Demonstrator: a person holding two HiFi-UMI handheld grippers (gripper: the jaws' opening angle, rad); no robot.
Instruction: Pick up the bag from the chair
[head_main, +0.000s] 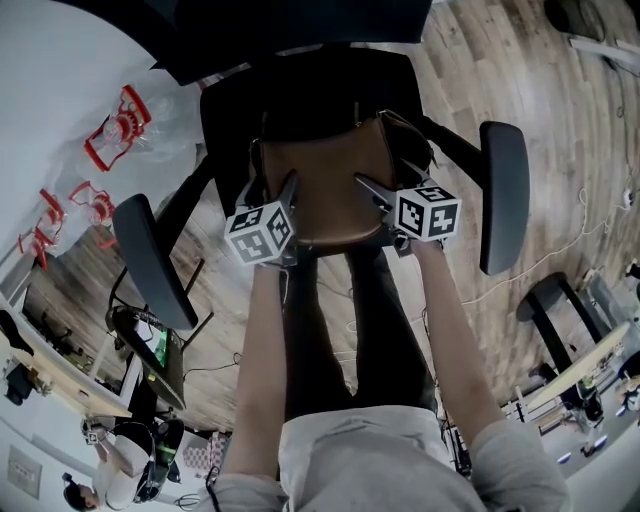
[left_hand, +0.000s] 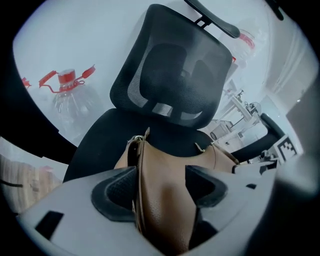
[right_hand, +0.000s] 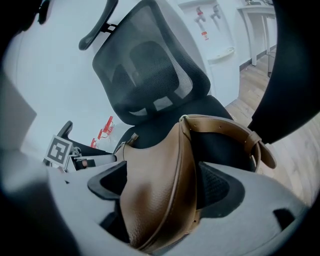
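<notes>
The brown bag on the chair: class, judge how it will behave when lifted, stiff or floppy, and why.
Probably soft: the brown bag dents where the left claw and right claw pinch it, so its middle may sag. Its loose strap will likely dangle. The grained surface looks unlikely to slip.

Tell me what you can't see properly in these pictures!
- Under the bag: both gripper views, covered by the left claw and right claw; whether it touches the chair cannot be told.
- The chair's base: head view, hidden by the person's legs and the chair itself.
- The bottle: left gripper view, too blurred for detail.
</notes>
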